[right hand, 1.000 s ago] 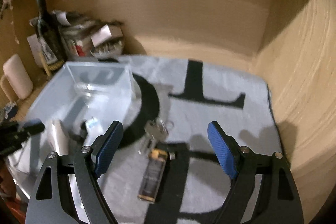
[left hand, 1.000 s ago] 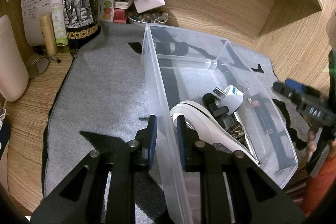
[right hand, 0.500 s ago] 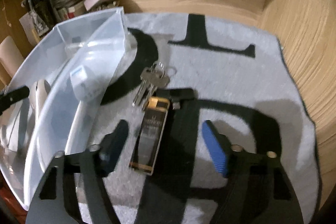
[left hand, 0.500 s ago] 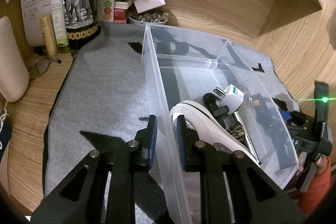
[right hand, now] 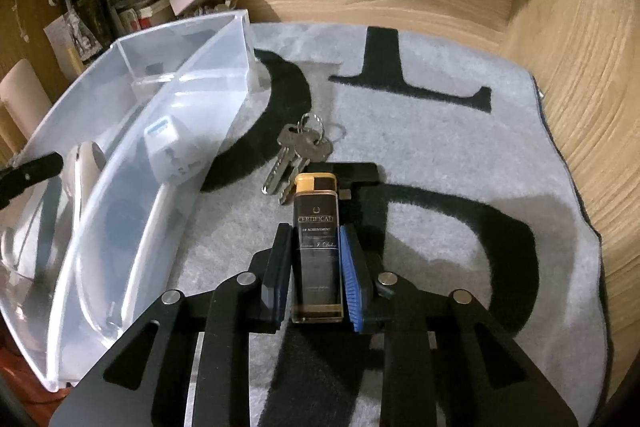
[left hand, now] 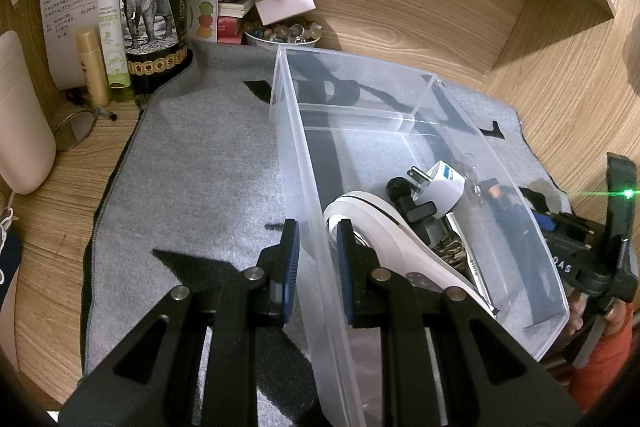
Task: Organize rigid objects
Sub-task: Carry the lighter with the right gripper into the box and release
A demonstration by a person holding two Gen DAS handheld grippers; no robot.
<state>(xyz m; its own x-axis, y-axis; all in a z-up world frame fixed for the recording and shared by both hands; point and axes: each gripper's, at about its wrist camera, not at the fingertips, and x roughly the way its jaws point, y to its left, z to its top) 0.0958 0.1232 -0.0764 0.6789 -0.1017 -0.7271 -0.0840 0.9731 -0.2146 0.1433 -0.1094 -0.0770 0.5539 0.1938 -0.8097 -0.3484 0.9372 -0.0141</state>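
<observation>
A clear plastic bin [left hand: 424,95] stands on a grey mat; it also shows in the right wrist view [right hand: 120,167]. My left gripper [left hand: 317,235] is shut on the bin's left wall. Inside lie a white curved device [left hand: 384,231], a white plug adapter [left hand: 444,187] and small dark items. My right gripper [right hand: 316,239] is shut on a black and gold lighter [right hand: 318,243] that lies on the mat. A bunch of keys [right hand: 300,155] lies just beyond the lighter, right of the bin.
A dark wine bottle [left hand: 154,7], a green spray bottle [left hand: 112,27], papers and a bowl of trinkets [left hand: 284,33] crowd the back left corner. A pale cylinder [left hand: 20,115] stands at far left. Wooden walls close the back and right.
My right gripper came down over the lighter and closed from wide open onto its sides. My left gripper has kept its hold on the bin wall.
</observation>
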